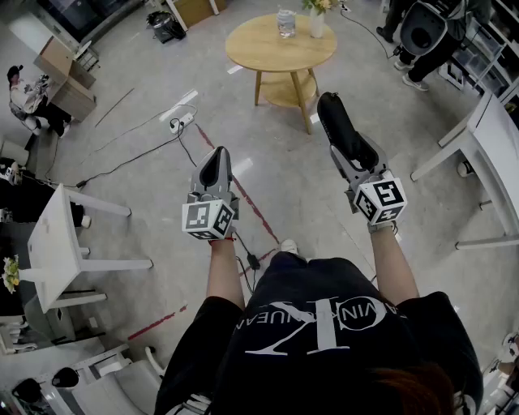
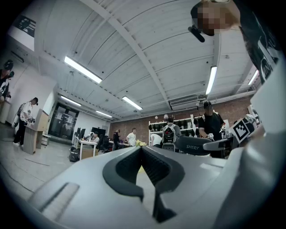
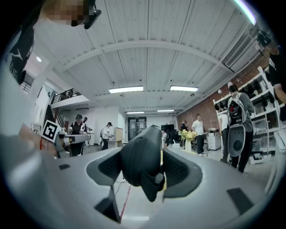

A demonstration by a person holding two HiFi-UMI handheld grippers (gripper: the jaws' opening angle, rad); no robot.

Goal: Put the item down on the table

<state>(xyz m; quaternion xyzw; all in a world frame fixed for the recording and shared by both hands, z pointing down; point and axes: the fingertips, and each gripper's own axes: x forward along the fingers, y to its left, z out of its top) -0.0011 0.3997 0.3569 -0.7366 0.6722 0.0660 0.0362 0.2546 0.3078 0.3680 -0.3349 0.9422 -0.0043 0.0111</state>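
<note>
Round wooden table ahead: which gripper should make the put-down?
Right. The right gripper is clamped on the black item and points toward the round table. The left gripper has its jaws together with nothing between them.

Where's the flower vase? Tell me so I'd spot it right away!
Find the round wooden table at the top of the head view. Two things stand at its far edge. The vase is the right one: pale, with yellow flowers, while its neighbour is a clear glass jar.

Black item (image 1: 336, 121), grey right tool (image 1: 350, 154), black-and-white marker cube (image 1: 381, 200), pale wood table (image 1: 259, 44), grey floor (image 1: 308, 203), red line (image 1: 251, 207)
</note>
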